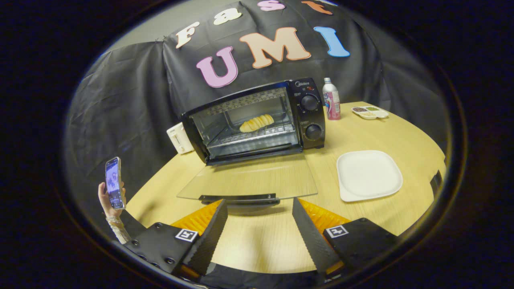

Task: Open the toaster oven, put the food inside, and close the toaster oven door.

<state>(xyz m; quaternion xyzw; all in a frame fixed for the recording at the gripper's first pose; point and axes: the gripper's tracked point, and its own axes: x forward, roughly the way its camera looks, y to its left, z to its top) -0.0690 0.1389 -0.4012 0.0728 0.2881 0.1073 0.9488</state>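
A black toaster oven (257,120) stands on the round wooden table (381,132) with its glass door (249,178) folded down flat toward me. A yellow ridged bread roll (257,123) lies on the wire rack inside the oven. The door's dark handle (239,198) sits just ahead of my fingertips. My gripper (260,205) is open, with bare table between its fingers and nothing held. A white square plate (368,174) with nothing on it rests to the right of the door.
A pink-and-white bottle (331,99) stands right of the oven, with a small divided dish (370,112) beyond it. A white appliance (180,138) sits left of the oven. At the left a person's hand holds up a phone (113,182).
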